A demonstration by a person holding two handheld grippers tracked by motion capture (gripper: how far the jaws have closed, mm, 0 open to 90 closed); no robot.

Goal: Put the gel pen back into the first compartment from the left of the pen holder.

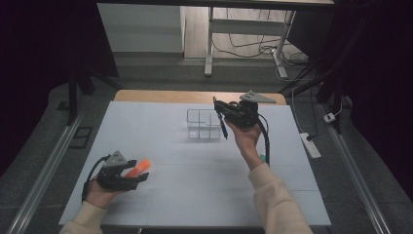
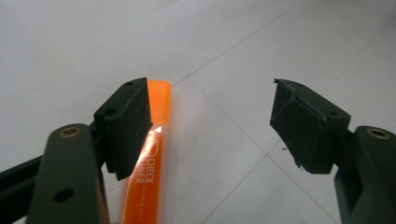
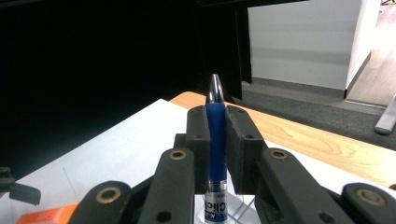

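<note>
Right gripper [image 3: 215, 140]: clamped on one blue pen [image 3: 215, 135], raised beside the clear divided box [image 1: 204, 124].
Left gripper [image 2: 210, 126]: jaws wide apart, gripping nothing; low over the tabletop [image 1: 195, 180].
Orange highlighter [image 2: 152, 154]: one, lying flat against that gripper's left pad.
Left gripper view: printing on the highlighter barrel.
High view: both hands, box.

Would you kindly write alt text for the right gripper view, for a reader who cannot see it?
The right tongs are shut on a blue pen, its silver tip pointing up. Behind lie the white table, its wooden edge and a dark room; an orange marker peeks in at the bottom left.
</note>
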